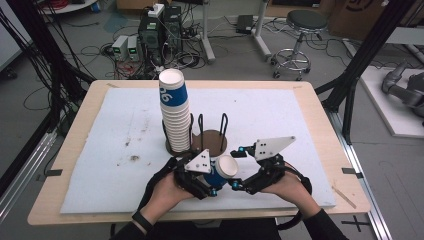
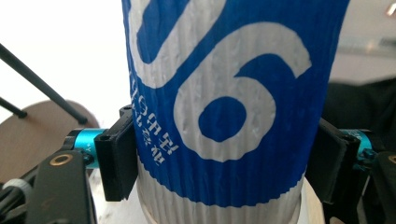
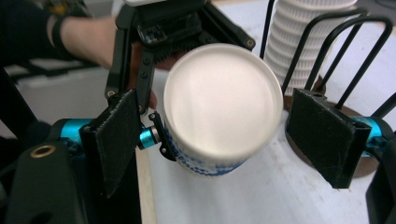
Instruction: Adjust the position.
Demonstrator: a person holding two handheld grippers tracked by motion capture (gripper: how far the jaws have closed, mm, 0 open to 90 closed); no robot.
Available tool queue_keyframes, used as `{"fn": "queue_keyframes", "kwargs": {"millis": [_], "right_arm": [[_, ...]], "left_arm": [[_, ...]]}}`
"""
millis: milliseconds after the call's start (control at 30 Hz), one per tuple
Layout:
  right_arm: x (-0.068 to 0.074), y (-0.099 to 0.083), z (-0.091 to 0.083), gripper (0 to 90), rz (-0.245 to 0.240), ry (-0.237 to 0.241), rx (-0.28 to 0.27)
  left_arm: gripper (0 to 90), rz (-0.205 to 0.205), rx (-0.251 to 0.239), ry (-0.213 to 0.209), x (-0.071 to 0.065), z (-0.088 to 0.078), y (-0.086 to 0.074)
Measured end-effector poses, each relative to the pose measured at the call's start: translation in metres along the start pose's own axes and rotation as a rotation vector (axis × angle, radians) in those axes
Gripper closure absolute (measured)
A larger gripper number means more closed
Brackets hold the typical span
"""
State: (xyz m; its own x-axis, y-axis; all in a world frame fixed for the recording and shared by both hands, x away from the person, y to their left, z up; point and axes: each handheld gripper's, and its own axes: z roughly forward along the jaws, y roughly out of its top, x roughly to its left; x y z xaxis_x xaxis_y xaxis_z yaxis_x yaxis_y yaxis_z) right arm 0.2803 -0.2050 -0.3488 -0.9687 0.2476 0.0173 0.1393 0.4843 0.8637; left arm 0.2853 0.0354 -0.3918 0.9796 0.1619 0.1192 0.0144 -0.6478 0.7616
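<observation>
While the left gripper point(image 1: 210, 181) clamps its pads on the ribbed sides of the blue-and-white paper cup point(image 1: 221, 170), low centre of the high view, the right gripper point(image 3: 219, 135) stands wide, pads clear of the cup's base. Above them, the cup stack point(image 1: 175, 112) rises from the wire holder point(image 1: 210, 142) on the white mat point(image 1: 280, 115).

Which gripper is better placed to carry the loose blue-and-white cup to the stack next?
Left. The left gripper is clamped on the paper cup, while the right gripper stands open around its base, pads clear.
</observation>
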Motion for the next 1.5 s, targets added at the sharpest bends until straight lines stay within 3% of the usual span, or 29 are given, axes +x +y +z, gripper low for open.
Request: {"fn": "queue_keyframes", "kwargs": {"millis": [167, 233, 267, 367, 433, 500, 567, 667, 800, 900, 1033, 1100, 1200, 1400, 1500], "right_arm": [[0.003, -0.002, 0.012, 18.5, -0.015, 0.003, 0.087], [0.003, -0.004, 0.015, 21.3, -0.023, 0.001, 0.102], [0.003, -0.004, 0.015, 27.9, -0.032, 0.001, 0.101], [0.003, -0.004, 0.014, 29.6, -0.049, 0.006, 0.087], [0.000, -0.006, 0.011, 29.7, -0.035, 0.024, 0.055], [-0.005, -0.007, 0.006, 29.9, -0.012, 0.022, 0.011], [-0.009, -0.010, 0.000, 30.0, 0.027, 0.049, -0.030], [-0.015, -0.013, -0.007, 30.1, 0.057, 0.067, -0.105], [-0.018, -0.014, -0.015, 30.1, 0.096, 0.084, -0.176], [-0.019, -0.015, -0.016, 30.1, 0.122, 0.108, -0.225], [-0.019, -0.016, -0.014, 30.1, 0.118, 0.123, -0.235], [-0.018, -0.016, -0.013, 30.0, 0.121, 0.123, -0.233], [-0.019, -0.017, -0.012, 30.1, 0.130, 0.135, -0.237], [-0.021, -0.019, -0.012, 28.3, 0.127, 0.144, -0.190], [-0.021, -0.017, -0.012, 22.6, 0.097, 0.106, -0.140]], "left_arm": [[24.4, 0.053, 0.052, 0.013, -0.007, 0.004, 0.007], [24.4, 0.062, 0.065, 0.021, -0.009, 0.004, 0.009], [24.4, 0.058, 0.066, 0.028, -0.009, 0.004, 0.009], [21.4, 0.076, 0.041, 0.048, -0.009, 0.001, 0.008], [18.5, 0.074, -0.019, 0.053, -0.008, -0.001, 0.007], [15.0, 0.053, -0.112, 0.042, -0.005, -0.006, 0.003], [11.5, 0.017, -0.184, 0.037, -0.002, -0.010, -0.001], [8.7, -0.079, -0.362, -0.004, 0.005, -0.015, -0.011], [8.1, -0.146, -0.477, -0.040, 0.009, -0.015, -0.020], [8.1, -0.162, -0.535, -0.075, 0.010, -0.013, -0.021], [8.7, -0.169, -0.525, -0.089, 0.011, -0.012, -0.020], [15.1, -0.169, -0.523, -0.096, 0.012, -0.014, -0.021], [17.5, -0.170, -0.517, -0.111, 0.013, -0.017, -0.021], [19.9, -0.136, -0.438, -0.106, 0.015, -0.024, -0.015], [20.6, -0.130, -0.386, -0.101, 0.017, -0.029, -0.012]]}}
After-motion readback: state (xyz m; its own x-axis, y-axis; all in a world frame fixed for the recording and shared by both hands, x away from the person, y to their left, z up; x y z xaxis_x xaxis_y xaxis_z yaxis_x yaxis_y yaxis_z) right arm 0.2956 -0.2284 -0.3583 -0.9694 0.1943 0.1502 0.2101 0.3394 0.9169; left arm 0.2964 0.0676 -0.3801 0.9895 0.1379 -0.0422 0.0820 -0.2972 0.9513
